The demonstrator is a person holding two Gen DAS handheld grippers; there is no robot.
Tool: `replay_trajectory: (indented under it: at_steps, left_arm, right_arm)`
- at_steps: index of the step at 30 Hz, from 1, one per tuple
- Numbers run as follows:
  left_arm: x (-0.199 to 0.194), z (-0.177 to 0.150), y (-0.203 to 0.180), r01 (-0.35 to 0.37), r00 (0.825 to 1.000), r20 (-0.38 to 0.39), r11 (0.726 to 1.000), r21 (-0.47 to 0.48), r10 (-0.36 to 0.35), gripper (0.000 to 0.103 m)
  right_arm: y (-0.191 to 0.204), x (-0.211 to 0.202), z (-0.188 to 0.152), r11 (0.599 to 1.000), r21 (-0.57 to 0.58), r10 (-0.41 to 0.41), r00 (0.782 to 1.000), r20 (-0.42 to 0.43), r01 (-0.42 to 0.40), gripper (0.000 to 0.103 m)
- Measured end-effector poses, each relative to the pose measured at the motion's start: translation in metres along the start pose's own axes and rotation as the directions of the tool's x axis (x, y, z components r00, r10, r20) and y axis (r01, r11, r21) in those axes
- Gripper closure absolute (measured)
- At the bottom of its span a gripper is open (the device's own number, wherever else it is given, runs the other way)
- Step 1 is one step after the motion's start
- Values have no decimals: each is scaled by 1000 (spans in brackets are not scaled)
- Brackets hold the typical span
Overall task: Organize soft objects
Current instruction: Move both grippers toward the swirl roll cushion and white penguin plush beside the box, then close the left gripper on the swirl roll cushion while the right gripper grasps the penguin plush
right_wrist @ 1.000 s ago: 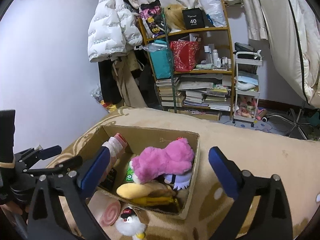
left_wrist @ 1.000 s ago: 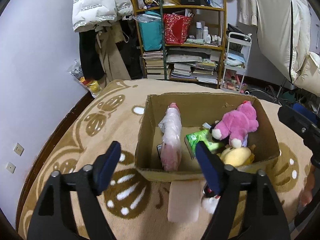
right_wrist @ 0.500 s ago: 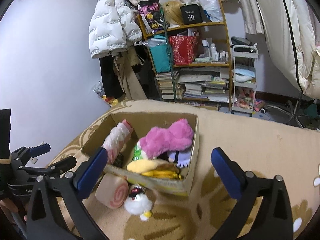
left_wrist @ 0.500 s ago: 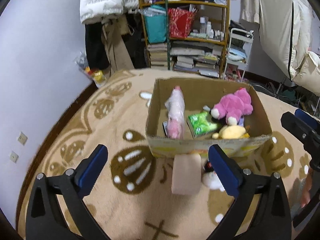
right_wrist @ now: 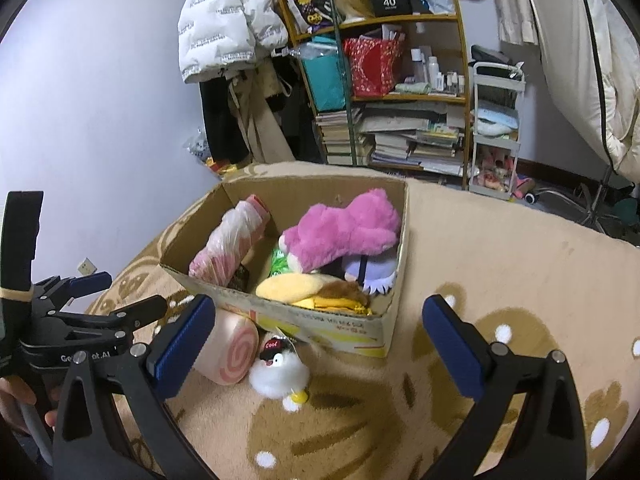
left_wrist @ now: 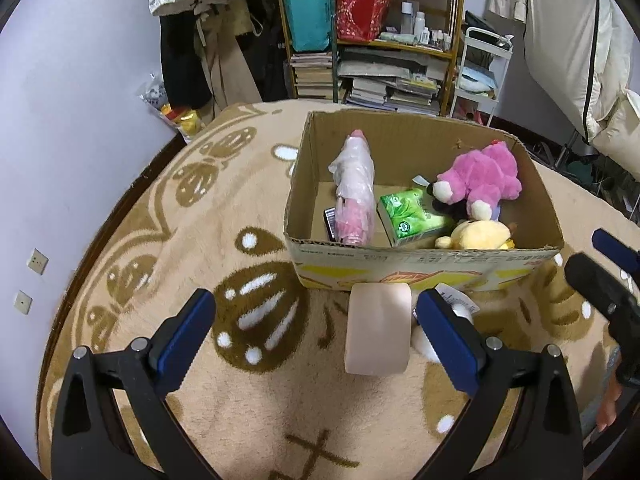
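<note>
An open cardboard box stands on the patterned carpet. Inside it lie a pink plush bear, a pink toy wrapped in plastic, a green tissue pack and a yellow plush. On the carpet, against the box's front wall, lie a pink swiss-roll plush and a small white plush with a black cap. My left gripper hangs open above the roll plush. My right gripper is open over the white plush, touching nothing.
A shelf with books, bags and bottles stands at the back, beside a white cart. Coats hang left of the shelf. A pale wall runs along the carpet's left edge. A hand holds the left gripper's handle.
The left gripper's jaws have spread wider. Both grippers have drawn back from the box and tipped downward, so the roll plush and the white plush on the carpet show more fully.
</note>
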State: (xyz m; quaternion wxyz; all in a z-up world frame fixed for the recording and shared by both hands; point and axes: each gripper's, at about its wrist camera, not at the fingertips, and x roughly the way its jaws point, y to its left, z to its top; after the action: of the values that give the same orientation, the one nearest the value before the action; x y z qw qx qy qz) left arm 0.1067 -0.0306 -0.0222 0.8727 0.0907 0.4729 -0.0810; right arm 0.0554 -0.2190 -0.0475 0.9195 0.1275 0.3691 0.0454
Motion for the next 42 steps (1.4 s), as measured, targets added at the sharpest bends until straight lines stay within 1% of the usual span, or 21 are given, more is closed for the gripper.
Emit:
replay_trajectory:
  at_steps: [4,7,12,21,26,30,34,42]
  left_arm:
    - [11,5,1,20,1000,-14,1000,-14,-20,3]
    - [19,8,2,48,998,-30,999,-25,-49,3]
    - [35,8,1,90,993,-77,995,-49,-94,3]
    - [57,4,-5,121,983,-135,992,-44,-126,3]
    - [70,2,-11,119,978,-172,993,-25,-122,3]
    - [81,0,-15,127,969,-211,992,-12,-126,3]
    - [90,-2,-19,121,965,-235,993,12,-115,3]
    - [108,-6,-22,111,953,-286,994,19,-101,3]
  right_arm:
    - [1,12,-4,1000,-4,2,999,-46,-2,0]
    - [1,22,-7,1000,-6,2,997,-78,-3,0]
    - [1,42,-14,1000,-4,7,990,-141,-8,0]
    - [7,60,-27,999,-33,4,978,-209,-12,0]
    - [10,74,-33,999,-40,5,969,-247,-16,0]
    - [16,84,-38,999,-41,17,962,-273,-30,0]
    - [25,91,-43,996,-72,19,955,-297,-43,0]
    - [37,110,-47,995,-82,32,940,-339,-63,0]
